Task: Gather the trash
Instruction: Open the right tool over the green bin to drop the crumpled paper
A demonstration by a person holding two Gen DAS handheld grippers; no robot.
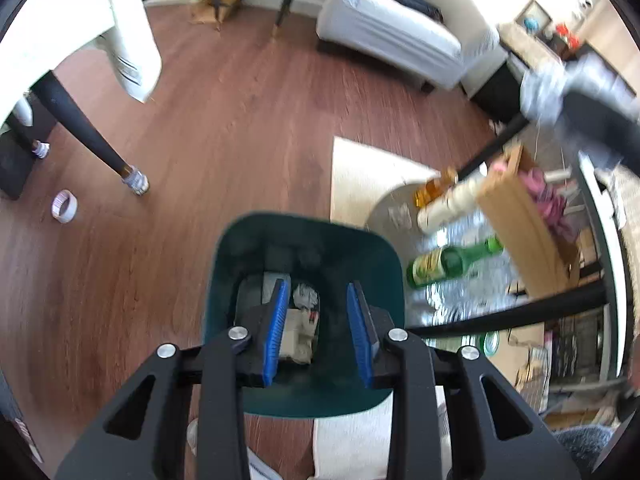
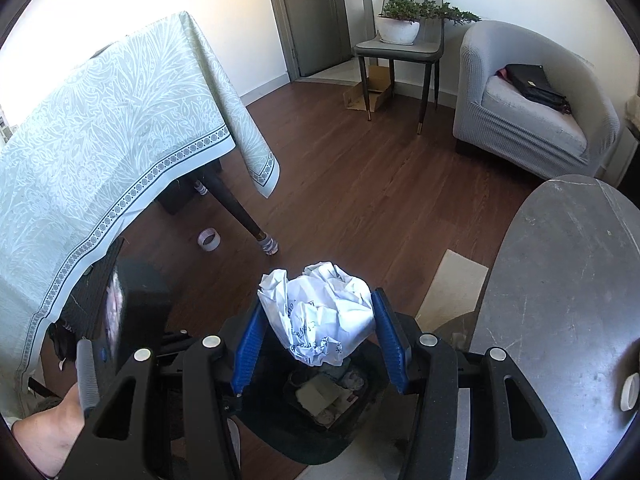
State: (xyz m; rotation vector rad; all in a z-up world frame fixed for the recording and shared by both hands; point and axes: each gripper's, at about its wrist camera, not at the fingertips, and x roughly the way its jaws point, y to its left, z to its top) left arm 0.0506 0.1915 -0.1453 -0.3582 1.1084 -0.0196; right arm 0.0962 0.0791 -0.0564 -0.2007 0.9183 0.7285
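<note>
Trash: a crumpled paper wad [image 2: 320, 312] sits pinched in the right tool [image 2: 318, 334], poised above the green bin [image 1: 224, 264], apparently ready for dropping. Left tool [image 1: 318, 332] hangs spread and empty over the same bin, above scraps [image 1: 298, 332] lying inside.

L tongs [image 1: 318, 300] apart, empty; R tongs [image 2: 318, 316] clamped, both tilted down.

dark wood plank floor [image 2: 360, 184] runs to pale walls and a grey door [image 2: 316, 16]. a grey armchair [image 2: 532, 100] sits beside a chair [image 2: 404, 48] bearing a potted plant [image 2: 404, 20]; a patterned tablecloth [image 2: 104, 120] drapes a table at left.
</note>
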